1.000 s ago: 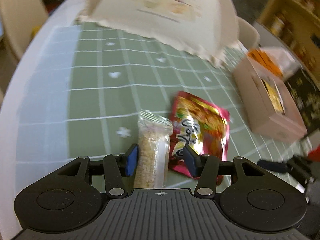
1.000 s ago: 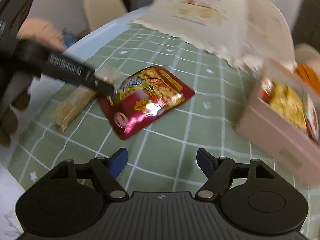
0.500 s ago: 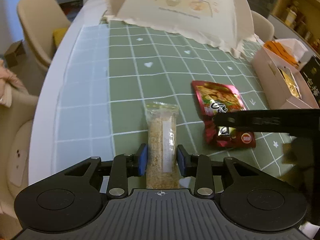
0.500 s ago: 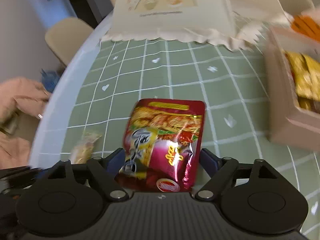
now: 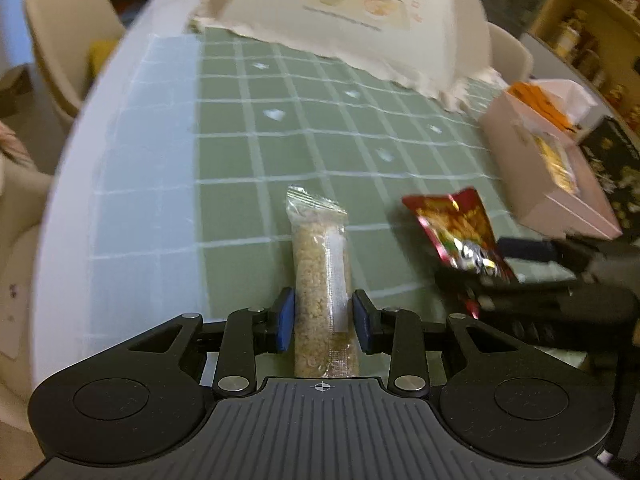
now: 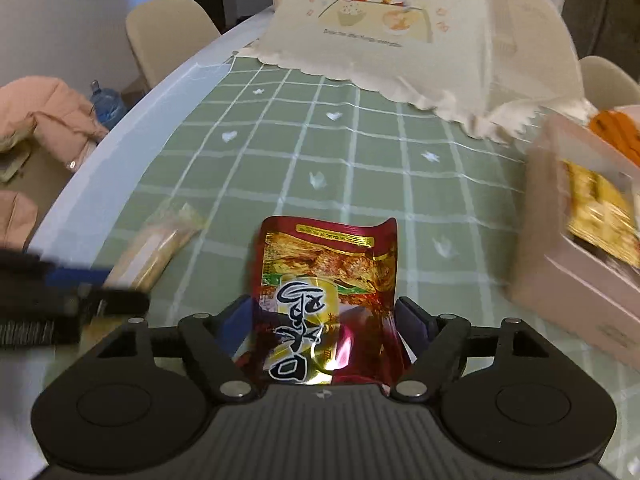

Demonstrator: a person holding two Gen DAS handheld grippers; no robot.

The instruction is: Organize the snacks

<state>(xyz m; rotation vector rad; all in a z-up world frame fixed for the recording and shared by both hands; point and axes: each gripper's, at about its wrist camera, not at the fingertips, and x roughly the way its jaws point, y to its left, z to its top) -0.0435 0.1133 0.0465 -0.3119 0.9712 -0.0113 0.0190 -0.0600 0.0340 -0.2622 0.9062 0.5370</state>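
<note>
A: Where are the snacks?
B: Left gripper (image 5: 323, 322) pinches the bar (image 5: 322, 280), near the table's (image 5: 140, 184) left edge; right gripper (image 6: 326, 328) pinches the pouch (image 6: 326, 276), seemingly raised.
A: Handling advice?
B: Probably keep grips firm and carry both to the box (image 6: 576, 280) at the right edge.
A: Room?
B: Open cloth (image 6: 320, 136) lies ahead; the cover (image 6: 400, 20) fills the far end.

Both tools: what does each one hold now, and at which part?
The left tool grips the clear snack bar across its near end. The right tool grips the red pouch by its two side edges near its bottom.
</note>
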